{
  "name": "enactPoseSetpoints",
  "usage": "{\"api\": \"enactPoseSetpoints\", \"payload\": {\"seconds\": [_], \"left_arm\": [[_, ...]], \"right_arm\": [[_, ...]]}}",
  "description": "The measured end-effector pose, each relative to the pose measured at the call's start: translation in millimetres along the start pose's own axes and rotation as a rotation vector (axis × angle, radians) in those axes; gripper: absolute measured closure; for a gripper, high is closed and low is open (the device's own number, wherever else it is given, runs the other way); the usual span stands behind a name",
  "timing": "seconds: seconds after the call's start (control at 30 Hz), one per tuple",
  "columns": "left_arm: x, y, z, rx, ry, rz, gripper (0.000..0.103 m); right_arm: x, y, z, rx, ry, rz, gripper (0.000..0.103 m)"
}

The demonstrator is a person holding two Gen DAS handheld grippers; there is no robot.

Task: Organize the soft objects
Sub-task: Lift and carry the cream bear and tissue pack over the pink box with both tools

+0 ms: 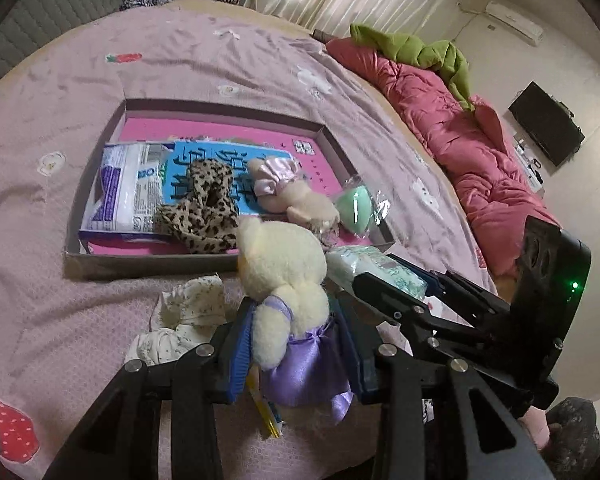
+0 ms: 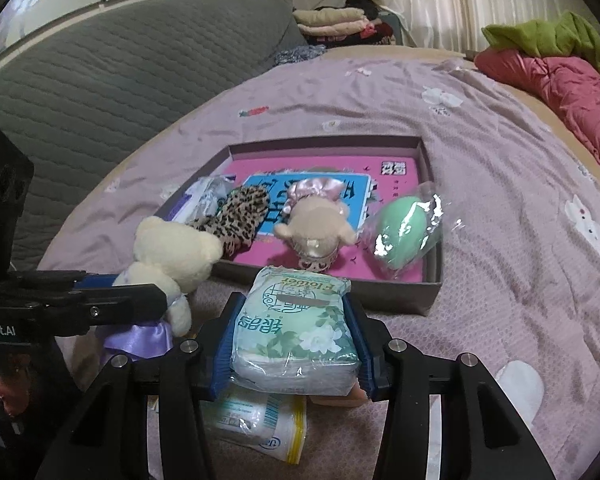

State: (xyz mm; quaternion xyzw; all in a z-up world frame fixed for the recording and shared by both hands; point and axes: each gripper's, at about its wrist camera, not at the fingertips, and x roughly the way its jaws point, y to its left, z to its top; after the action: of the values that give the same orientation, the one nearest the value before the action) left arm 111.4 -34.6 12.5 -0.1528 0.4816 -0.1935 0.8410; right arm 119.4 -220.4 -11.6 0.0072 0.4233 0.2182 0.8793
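Note:
My left gripper (image 1: 294, 330) is shut on a cream teddy bear in a purple satin dress (image 1: 288, 280), held just in front of the shallow cardboard box (image 1: 140, 258). My right gripper (image 2: 296, 344) is shut on a green-white tissue pack (image 2: 296, 332), near the box's front wall (image 2: 380, 294). The bear also shows in the right wrist view (image 2: 172, 264). Inside the box lie a leopard-print cloth (image 1: 204, 208), a beige plush in a pink dress (image 1: 288, 192), a mint green sponge in plastic (image 2: 404, 236) and a blue-white packet (image 1: 124, 188).
A floral cloth (image 1: 184, 320) lies on the pink bedsheet left of my left gripper. Another wipes packet (image 2: 256, 424) lies under my right gripper. A red quilt (image 1: 460, 140) with a green blanket (image 1: 428, 52) sits at the right. A grey headboard (image 2: 100, 92) is at the left.

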Motion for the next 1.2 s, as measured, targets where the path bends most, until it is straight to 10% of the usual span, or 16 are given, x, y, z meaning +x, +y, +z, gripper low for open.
{"api": "enactPoseSetpoints", "payload": {"seconds": [1.2], "left_arm": [[-60.1,16.8,20.0,-0.013,-0.252,0.197,0.063]], "right_arm": [[-35.3,15.5,27.0,-0.067,-0.210,-0.021,0.053]]}}
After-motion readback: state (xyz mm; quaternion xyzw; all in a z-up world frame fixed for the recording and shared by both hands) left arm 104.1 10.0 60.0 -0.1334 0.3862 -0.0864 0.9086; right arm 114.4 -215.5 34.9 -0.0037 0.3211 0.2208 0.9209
